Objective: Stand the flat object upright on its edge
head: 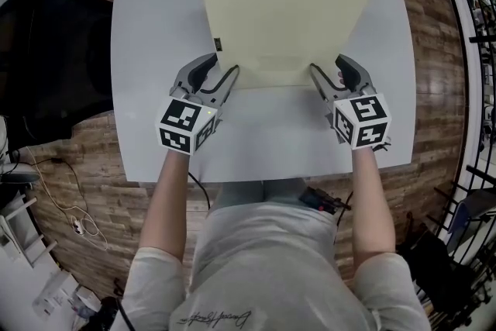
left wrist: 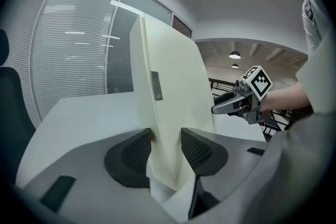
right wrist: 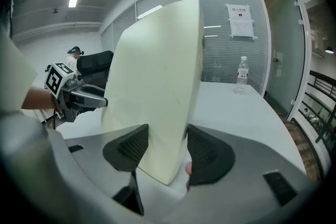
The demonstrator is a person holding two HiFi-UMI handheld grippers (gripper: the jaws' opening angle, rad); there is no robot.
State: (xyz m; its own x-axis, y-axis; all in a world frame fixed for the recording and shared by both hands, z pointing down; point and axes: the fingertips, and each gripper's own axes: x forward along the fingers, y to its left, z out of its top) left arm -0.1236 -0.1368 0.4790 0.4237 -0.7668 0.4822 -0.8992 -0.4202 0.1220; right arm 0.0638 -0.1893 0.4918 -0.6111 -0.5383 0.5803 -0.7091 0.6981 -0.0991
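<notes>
Your left gripper (left wrist: 166,145) has its jaws clamped on the foam slab (head: 283,12), one jaw pressing each broad face at a lower corner (it is a thick slab, so the jaws stand wide). Your right gripper (right wrist: 168,147) holds the opposite lower corner the same way, with both jaws bearing on the cream foam.

From each pair of jaws the slab rises steeply, close to upright, with a broad face turned toward you. Its bottom edge runs between the two pairs of jaws, low over the white worktop (head: 256,128). Whether that edge touches the worktop you cannot tell. A small grey tag (left wrist: 156,85) sits on the slab's narrow side, just above the left jaws.

Beyond the right jaws, past the slab's thin edge and well apart from it, a clear plastic bottle (right wrist: 242,75) stands upright on the worktop. It is too small to tell what is in it.
</notes>
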